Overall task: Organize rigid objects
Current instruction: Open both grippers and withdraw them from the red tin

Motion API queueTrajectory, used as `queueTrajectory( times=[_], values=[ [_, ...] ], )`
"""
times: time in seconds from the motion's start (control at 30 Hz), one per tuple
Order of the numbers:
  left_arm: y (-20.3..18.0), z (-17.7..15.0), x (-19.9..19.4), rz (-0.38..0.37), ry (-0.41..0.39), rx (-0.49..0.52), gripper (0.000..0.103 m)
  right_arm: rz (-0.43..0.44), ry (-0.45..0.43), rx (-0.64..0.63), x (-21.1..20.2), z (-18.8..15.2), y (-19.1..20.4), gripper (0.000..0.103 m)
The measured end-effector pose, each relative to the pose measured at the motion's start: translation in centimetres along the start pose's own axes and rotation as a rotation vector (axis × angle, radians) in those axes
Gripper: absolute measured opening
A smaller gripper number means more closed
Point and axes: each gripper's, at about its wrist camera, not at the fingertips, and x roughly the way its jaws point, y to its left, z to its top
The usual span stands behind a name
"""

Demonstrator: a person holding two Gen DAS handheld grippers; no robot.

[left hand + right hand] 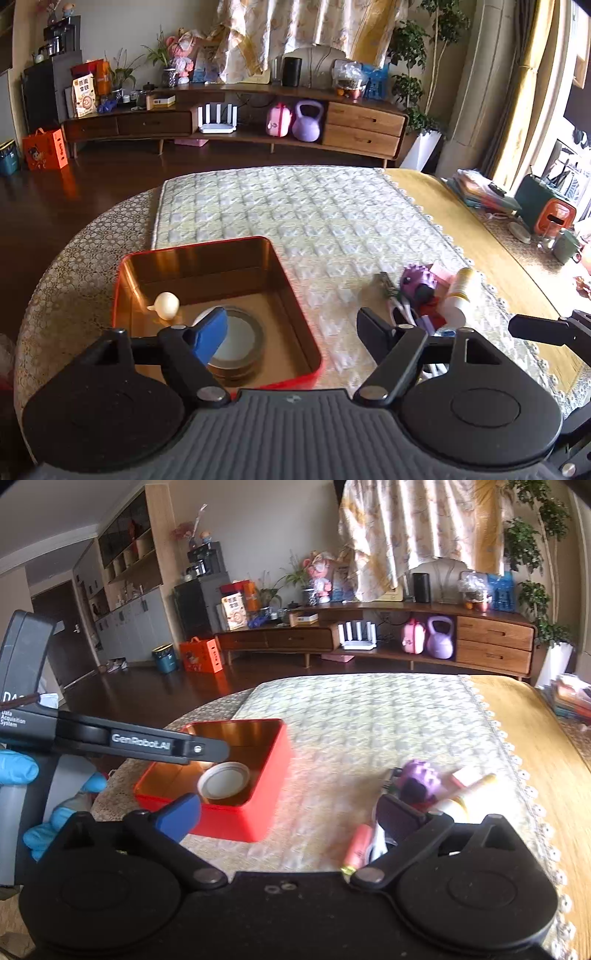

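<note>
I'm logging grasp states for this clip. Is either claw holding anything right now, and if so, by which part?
Nothing is held. The left claw is open above the red tin, and the right claw is open and empty.

An open red metal tin with a gold inside (291, 295) sits lower left of the frame, holding a round white-lidded jar (236, 343) and a small cream bulb-shaped piece (167, 305). A cluttered pile with a purple spiky toy (417, 281) and a white tube (460, 295) lies lower right.
</note>
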Motion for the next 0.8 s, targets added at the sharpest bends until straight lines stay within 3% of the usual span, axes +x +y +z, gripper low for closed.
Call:
queueTrajectory(
  times=[0.43, 0.67, 0.8],
  values=[
    [-5.6, -2.4, -0.8, -0.066, -0.038, 0.051, 0.085, -0.137, -0.026, 0.121, -3.2, -3.6, -6.0, 0.103],
    [-8.6, -3.8, 1.3, -0.070, -0.025, 0.100, 0.088, -0.204, -0.001, 0.118, -3.2, -5.5, -8.3, 0.103],
    [-9.7, -4.8, 3.5, -0.052, 0.020, 0.118, 0.088, -0.214, 0.015, 0.119, -2.7, -6.1, -9.2, 0.103]
  ],
)
